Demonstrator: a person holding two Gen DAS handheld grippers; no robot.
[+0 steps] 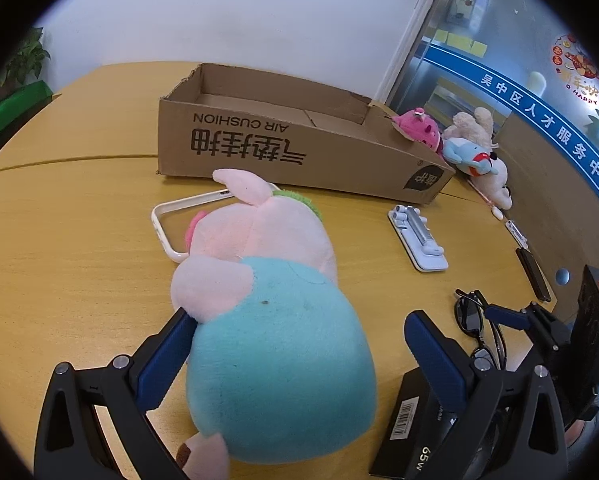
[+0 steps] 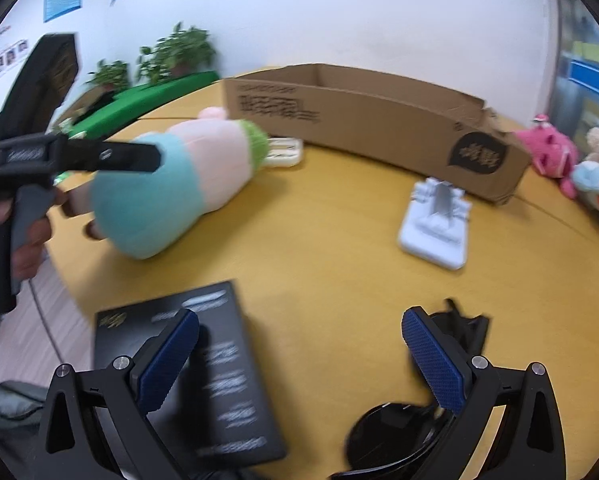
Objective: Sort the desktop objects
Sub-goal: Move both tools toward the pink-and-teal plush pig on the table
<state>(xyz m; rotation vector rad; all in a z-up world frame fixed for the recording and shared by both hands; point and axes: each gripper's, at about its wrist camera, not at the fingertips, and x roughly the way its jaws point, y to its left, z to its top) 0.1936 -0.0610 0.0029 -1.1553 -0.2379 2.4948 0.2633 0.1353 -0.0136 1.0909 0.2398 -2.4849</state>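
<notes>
Left gripper (image 1: 299, 344) was spread wide around the big plush pig w/ pink head and teal body (image 1: 267, 320); left pad touched the pig's flank, right pad stood apart from it, so not clamped yet. Pig lay on its side on the yellow wooden table (image 1: 79, 248), head toward the long brown cardboard box (image 1: 299, 148), partly over a white rectangular frame (image 1: 167, 220).

Right gripper (image 2: 299, 360) was wide open too, holding nothing, hovering over a flat black box w/ pale print (image 2: 219, 360) and a pair of black sunglasses (image 2: 399, 432). That view was blurred, so fine detail was lost.

Progress, by my read: barely begun. What I could see of the cardboard box's inside looked bare. Still out on the table: pig, frame, white folding stand (image 1: 419, 240), black box, sunglasses. A pink plush (image 1: 417, 128) plus a blue plush (image 1: 467, 156) and a cream one (image 1: 475, 124) sat bunched at the box's far end, outside it as far as I could tell. Nearly everything was left to sort; pig looked first in line.
</notes>
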